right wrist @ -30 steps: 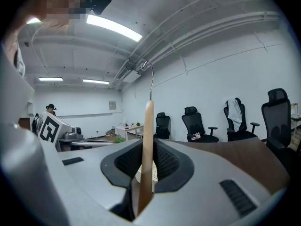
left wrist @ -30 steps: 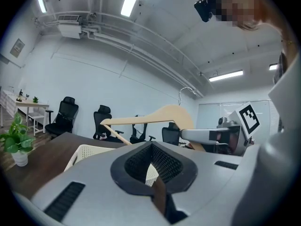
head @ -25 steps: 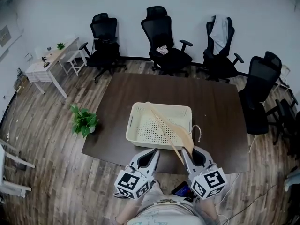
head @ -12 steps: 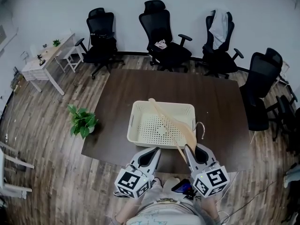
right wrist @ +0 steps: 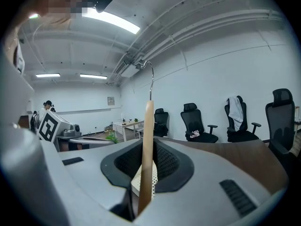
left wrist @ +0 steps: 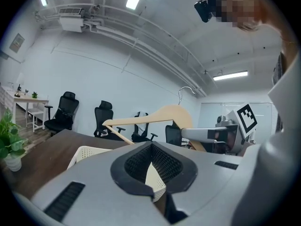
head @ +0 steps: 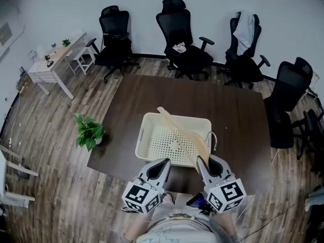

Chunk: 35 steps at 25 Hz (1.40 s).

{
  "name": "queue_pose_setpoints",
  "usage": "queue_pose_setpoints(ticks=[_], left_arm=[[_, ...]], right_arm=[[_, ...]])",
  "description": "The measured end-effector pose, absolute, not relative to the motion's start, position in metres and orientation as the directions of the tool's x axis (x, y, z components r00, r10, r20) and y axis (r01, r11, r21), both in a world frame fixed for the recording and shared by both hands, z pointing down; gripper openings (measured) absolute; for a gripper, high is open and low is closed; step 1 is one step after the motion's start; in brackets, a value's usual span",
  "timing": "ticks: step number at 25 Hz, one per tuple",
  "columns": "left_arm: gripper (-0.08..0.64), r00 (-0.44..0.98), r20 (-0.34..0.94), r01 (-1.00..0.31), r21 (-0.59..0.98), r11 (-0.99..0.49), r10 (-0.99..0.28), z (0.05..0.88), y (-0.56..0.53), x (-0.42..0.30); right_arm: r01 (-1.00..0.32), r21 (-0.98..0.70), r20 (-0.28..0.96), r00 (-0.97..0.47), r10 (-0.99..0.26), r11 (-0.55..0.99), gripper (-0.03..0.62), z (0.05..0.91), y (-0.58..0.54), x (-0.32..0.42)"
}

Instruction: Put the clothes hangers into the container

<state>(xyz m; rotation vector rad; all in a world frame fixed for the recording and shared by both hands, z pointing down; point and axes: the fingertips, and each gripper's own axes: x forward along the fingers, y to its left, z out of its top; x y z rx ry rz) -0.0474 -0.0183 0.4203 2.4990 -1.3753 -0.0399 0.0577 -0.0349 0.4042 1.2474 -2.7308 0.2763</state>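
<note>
1. a wooden clothes hanger (head: 196, 142) is held slanted over the container (head: 142, 138); its far arm reaches toward the far rim and its metal hook (head: 214, 139) hangs just past the right wall
2. whether the hanger touches the container cannot be told
3. the hanger's near end is clamped between the jaws of the right gripper (head: 201, 160); in the right gripper view the wood (right wrist: 146, 154) is seen standing upright between the dark pads
4. the left gripper (head: 164, 162) is held just beside it at the container's near edge, jaws slightly apart with nothing between them; the cream container (left wrist: 87, 153) is seen through the gap
5. the perforated container is set near the front of a dark table (head: 152, 92)
6. a potted plant (head: 90, 131) is seen on the floor left of the table, and black office chairs (head: 182, 44) are lined along the far wall
</note>
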Motion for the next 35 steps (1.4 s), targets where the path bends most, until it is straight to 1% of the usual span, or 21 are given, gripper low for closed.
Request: queue_pose_setpoints(ticks=[15, 22, 35], left_arm=[[0.011, 0.513, 0.119, -0.839, 0.282, -0.466, -0.850, 0.414, -0.066, -0.003], [0.011, 0.505, 0.122, -0.845, 0.273, -0.461, -0.854, 0.417, -0.072, 0.017], [0.011, 0.584, 0.149, -0.801, 0.266, -0.537, -0.798, 0.422, -0.093, 0.045]], right_arm=[[-0.715, -0.118, 0.215, -0.695, -0.686, 0.689, 0.060, 0.409, -0.081, 0.094], [-0.694, -0.121, 0.203, -0.717, -0.667, 0.710, 0.060, 0.412, -0.085, 0.106], [-0.735, -0.133, 0.218, -0.676, -0.704, 0.665, 0.060, 0.418, -0.099, 0.126]])
